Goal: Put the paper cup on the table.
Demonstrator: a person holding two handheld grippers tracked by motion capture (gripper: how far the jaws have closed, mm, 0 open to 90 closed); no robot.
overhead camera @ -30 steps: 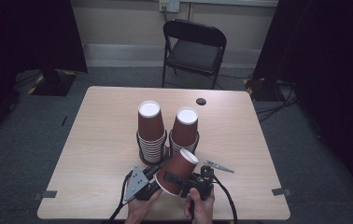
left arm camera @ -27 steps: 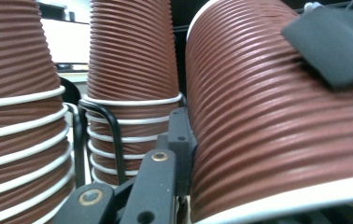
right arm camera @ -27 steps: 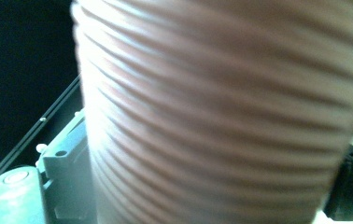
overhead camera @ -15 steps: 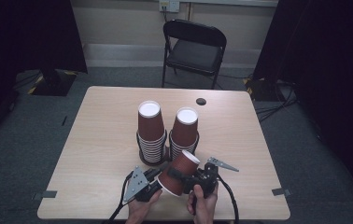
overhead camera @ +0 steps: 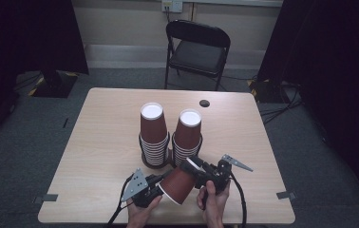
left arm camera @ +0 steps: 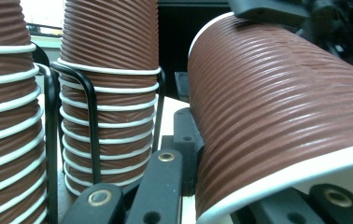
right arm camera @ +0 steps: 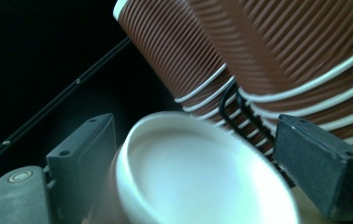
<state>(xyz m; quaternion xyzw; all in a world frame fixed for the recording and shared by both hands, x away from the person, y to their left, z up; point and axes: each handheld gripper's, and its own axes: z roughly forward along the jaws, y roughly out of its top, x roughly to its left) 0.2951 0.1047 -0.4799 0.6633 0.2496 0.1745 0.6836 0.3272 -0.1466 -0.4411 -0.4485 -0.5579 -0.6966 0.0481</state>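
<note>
A brown ribbed paper cup (overhead camera: 178, 184) lies tilted above the table's front edge, held between both grippers. My left gripper (overhead camera: 160, 189) is shut on its white rim (left arm camera: 277, 179); the cup wall (left arm camera: 282, 112) looms over the jaws. My right gripper (overhead camera: 196, 167) has just been closing. The cup's white base (right arm camera: 198, 172) sits between its pads (right arm camera: 321, 165), and they press on it. Behind the cup stand two upside-down cup stacks, the left stack (overhead camera: 153, 135) and the right stack (overhead camera: 188, 137), each in a black wire holder (left arm camera: 88, 100).
The wooden table (overhead camera: 97, 142) carries a small black disc (overhead camera: 204, 103) near its far edge. A black folding chair (overhead camera: 197, 47) stands beyond the table. Cables trail from both grippers over the front edge.
My right gripper has shifted a little to the right and up with the cup's base end. The left gripper and both stacks have stayed in place.
</note>
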